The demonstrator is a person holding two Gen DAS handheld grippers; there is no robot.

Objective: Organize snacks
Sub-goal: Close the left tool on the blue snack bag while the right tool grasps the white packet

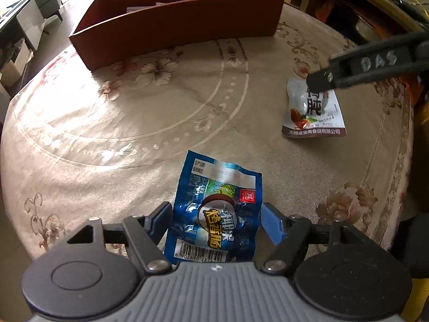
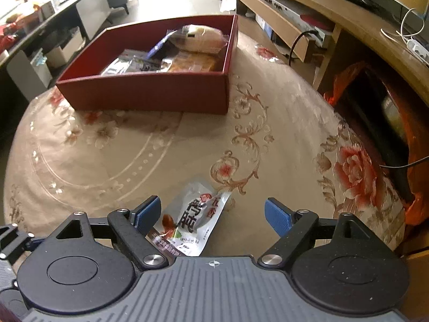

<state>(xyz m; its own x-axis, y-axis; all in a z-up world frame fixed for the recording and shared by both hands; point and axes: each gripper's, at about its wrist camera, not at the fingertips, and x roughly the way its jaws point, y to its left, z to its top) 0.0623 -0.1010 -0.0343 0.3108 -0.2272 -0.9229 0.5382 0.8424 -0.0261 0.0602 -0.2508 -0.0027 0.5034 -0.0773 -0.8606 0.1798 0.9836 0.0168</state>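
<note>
A blue sausage snack packet (image 1: 217, 209) lies on the floral tablecloth between the blue pads of my left gripper (image 1: 217, 217), which is open around it; the pads stand just beside its edges. A white snack packet (image 2: 191, 220) lies between the pads of my right gripper (image 2: 213, 214), which is open wide, the packet nearer the left pad. In the left wrist view the same white packet (image 1: 313, 110) shows at the right under the right gripper's black finger (image 1: 356, 72). A red box (image 2: 150, 91) at the table's far side holds several snacks.
The round table carries a beige floral cloth (image 1: 134, 112). A wooden TV stand (image 2: 308, 18) with cables stands beyond the table at the right. A grey cabinet and sofa (image 2: 88, 5) stand at the far left.
</note>
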